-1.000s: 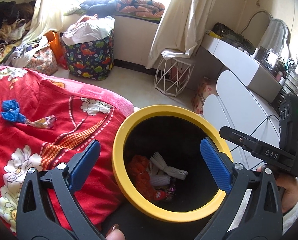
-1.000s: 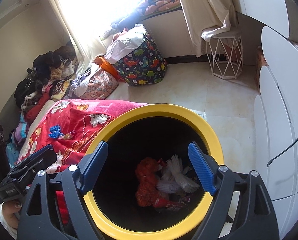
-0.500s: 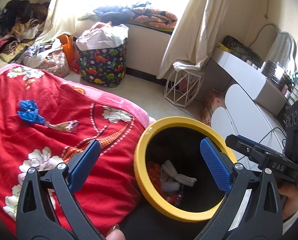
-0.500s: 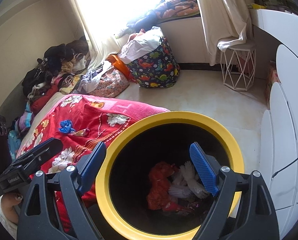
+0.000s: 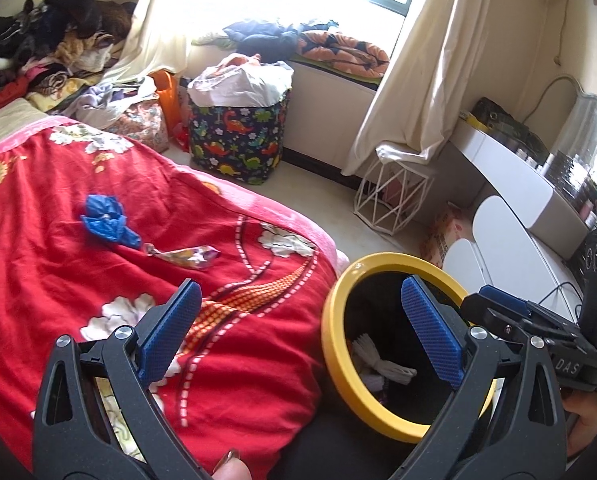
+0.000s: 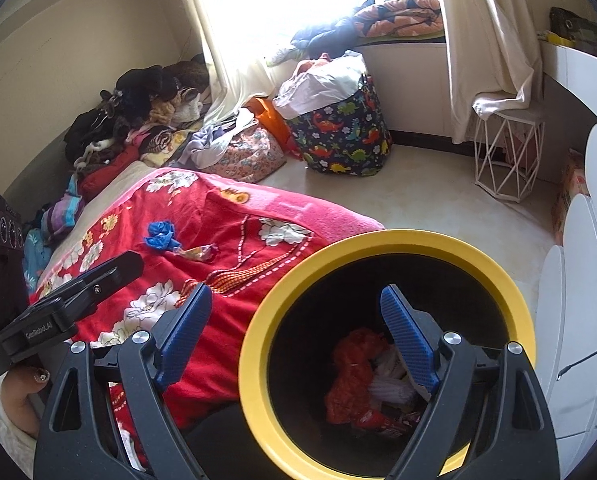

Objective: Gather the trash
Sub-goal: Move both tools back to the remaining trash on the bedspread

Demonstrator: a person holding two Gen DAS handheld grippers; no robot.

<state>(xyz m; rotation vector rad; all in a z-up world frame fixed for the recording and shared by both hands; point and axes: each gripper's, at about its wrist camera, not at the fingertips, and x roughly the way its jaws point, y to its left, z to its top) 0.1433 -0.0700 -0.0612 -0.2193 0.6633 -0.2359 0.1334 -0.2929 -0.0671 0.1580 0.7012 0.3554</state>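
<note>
A black bin with a yellow rim [image 5: 332,344] [image 6: 258,320] stands beside the bed and holds red, white and wrapper trash [image 6: 354,372] [image 5: 378,364]. On the red floral blanket [image 5: 58,264] [image 6: 226,216] lie a crumpled blue scrap [image 5: 108,222] [image 6: 160,236] and a shiny wrapper [image 5: 186,256] [image 6: 198,252] just right of it. My left gripper [image 5: 300,332] is open and empty, straddling the blanket edge and bin rim. My right gripper [image 6: 298,334] is open and empty, hovering over the bin's left rim.
A dinosaur-print hamper [image 5: 238,140] [image 6: 342,132] full of laundry stands by the window wall. A white wire stool [image 5: 390,196] [image 6: 506,156] and white cabinets [image 6: 578,280] line the right side. Clothes are piled at the bed's far end [image 5: 50,52].
Both grippers have swung left, away from above the bin and toward the blanket. The bin has slid right in both views; the blue scrap and wrapper have come closer to centre.
</note>
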